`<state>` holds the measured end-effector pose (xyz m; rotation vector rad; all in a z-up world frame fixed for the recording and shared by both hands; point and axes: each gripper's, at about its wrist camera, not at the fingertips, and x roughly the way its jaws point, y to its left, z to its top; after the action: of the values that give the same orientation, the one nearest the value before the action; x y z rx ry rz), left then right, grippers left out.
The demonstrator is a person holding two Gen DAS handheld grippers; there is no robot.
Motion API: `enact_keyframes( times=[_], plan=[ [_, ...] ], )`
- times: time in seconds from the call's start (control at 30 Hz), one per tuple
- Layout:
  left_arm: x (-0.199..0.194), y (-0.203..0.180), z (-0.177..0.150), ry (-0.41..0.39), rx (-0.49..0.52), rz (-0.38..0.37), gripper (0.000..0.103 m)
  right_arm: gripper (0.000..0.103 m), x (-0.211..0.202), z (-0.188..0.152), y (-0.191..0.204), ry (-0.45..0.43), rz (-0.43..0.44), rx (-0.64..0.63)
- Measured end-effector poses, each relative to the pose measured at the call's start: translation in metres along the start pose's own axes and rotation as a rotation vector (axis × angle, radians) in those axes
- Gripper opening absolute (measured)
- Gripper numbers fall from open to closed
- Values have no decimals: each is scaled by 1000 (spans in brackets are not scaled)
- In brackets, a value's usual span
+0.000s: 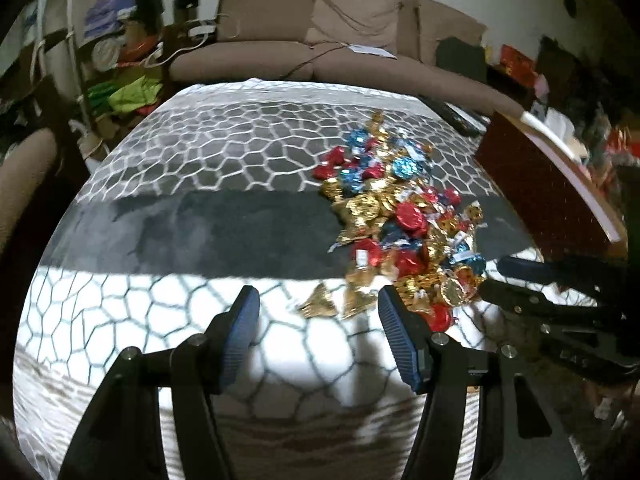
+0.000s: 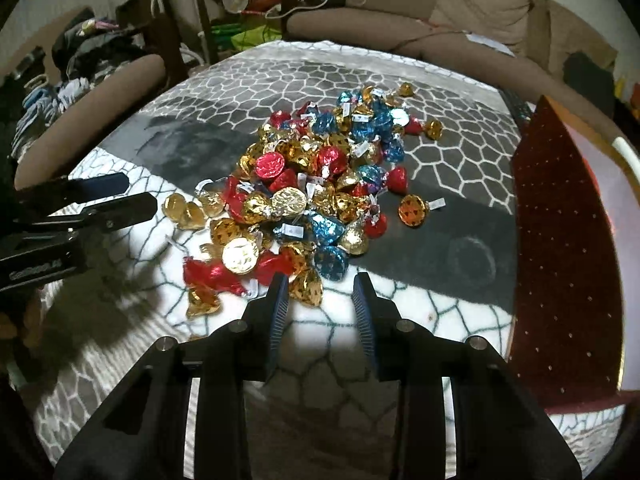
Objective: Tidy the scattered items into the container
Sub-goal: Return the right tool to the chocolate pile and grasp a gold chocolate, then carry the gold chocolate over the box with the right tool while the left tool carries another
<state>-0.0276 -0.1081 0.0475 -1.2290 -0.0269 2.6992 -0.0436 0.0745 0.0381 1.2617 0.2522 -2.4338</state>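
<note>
Several foil-wrapped candies (image 2: 316,184) in gold, red and blue lie in a loose pile on the patterned cloth; the left wrist view shows the candy pile (image 1: 400,216) right of centre. A dark red box (image 2: 560,240) stands open at the right edge, also seen as the red box (image 1: 532,184). My right gripper (image 2: 320,284) is open at the pile's near edge, a gold candy (image 2: 306,288) just beyond its left fingertip, nothing between the pads. My left gripper (image 1: 318,300) is open near the pile's near-left edge, holding nothing.
The hexagon-patterned grey and white cloth (image 1: 200,168) covers the table. A brown sofa (image 1: 320,40) runs behind it, and a chair arm (image 2: 100,92) stands at the left. Each gripper shows in the other's view: right gripper (image 1: 496,280), left gripper (image 2: 140,192).
</note>
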Motion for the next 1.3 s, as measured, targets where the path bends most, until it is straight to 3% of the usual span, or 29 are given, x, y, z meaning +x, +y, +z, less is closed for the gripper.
enact_keyframes(
  times=[0.23,0.37,0.5,0.57,0.9,1.03,1.17,1.3],
  plan=[
    [32,-7,-9,76,28,0,60,30,15,0,-2,-12,21,0],
    [28,-5,-10,56,26,10,33,22,15,0,-1,-13,39,-4],
    [25,2,-8,49,-22,-11,31,13,11,1,-6,0,68,17],
    [19,0,-8,40,-22,-13,23,12,9,0,-8,3,68,29],
    [-34,-13,15,-88,-84,-131,24,12,-41,17,-26,-84,115,112],
    [-49,-41,33,-125,-34,-175,24,12,-84,33,-51,-144,108,154],
    [-48,-89,61,-125,32,-227,24,12,-130,45,-99,-198,35,197],
    [-37,-145,93,-113,72,-283,24,12,-156,44,-166,-192,-54,279]
  ],
)
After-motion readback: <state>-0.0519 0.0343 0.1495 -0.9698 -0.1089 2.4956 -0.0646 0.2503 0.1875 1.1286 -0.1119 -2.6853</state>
